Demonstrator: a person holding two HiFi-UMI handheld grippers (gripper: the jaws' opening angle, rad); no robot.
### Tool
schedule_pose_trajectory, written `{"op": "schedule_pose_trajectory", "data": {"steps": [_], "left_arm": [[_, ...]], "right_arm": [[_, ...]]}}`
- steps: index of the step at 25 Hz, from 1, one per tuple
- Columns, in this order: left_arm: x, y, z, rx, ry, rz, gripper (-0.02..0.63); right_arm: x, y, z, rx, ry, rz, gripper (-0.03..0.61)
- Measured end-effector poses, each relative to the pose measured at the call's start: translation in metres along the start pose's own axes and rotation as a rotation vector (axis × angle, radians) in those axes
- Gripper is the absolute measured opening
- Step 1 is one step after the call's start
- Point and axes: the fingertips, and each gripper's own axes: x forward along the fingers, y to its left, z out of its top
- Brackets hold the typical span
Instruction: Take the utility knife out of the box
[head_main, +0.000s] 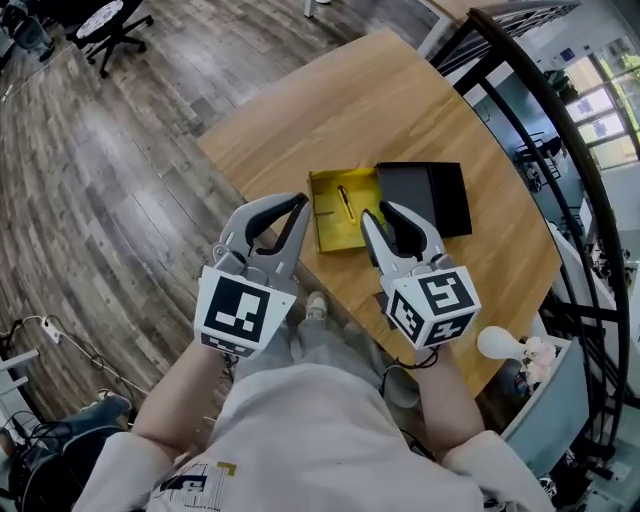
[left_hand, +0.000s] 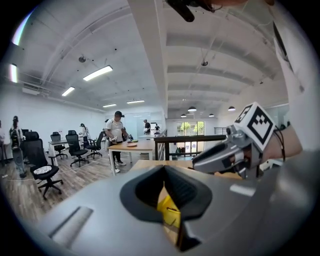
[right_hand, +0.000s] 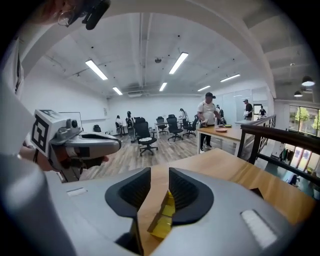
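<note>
the grey left gripper (head_main: 298, 203) hangs over the near edge of the round light wooden table (head_main: 380, 100), its fingertips together with nothing between them. beside it, the grey right gripper (head_main: 378, 212) has its jaws apart and empty, just short of the open, shallow yellow box (head_main: 322, 238). the slim utility knife (head_main: 345, 203) lies inside that box. a black rectangular lid (head_main: 425, 195) sits just beside the box's right side.

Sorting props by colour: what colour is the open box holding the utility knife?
Yellow: the open rectangular box shows best in the head view.
</note>
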Motion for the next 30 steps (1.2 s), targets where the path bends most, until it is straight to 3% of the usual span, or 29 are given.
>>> {"op": "schedule_pose_trajectory", "data": {"steps": [10, 15, 21, 30], "left_arm": [[0.051, 0.009, -0.057, -0.057, 0.086, -0.064, 0.002], [0.074, 0.012, -0.089, -0.077, 0.14, -0.083, 0.002], [0.091, 0.022, -0.129, -0.111, 0.213, -0.079, 0.002], [0.11, 0.02, -0.182, -0.152, 0.316, -0.099, 0.002]], "right_arm": [[0.085, -0.027, -0.067, -0.006, 0.209, 0.002, 0.124], [0.123, -0.044, -0.111, -0.085, 0.301, -0.029, 0.14], [0.153, -0.056, -0.168, -0.068, 0.432, -0.029, 0.143], [0.184, -0.078, -0.22, -0.052, 0.579, -0.043, 0.143]]}}
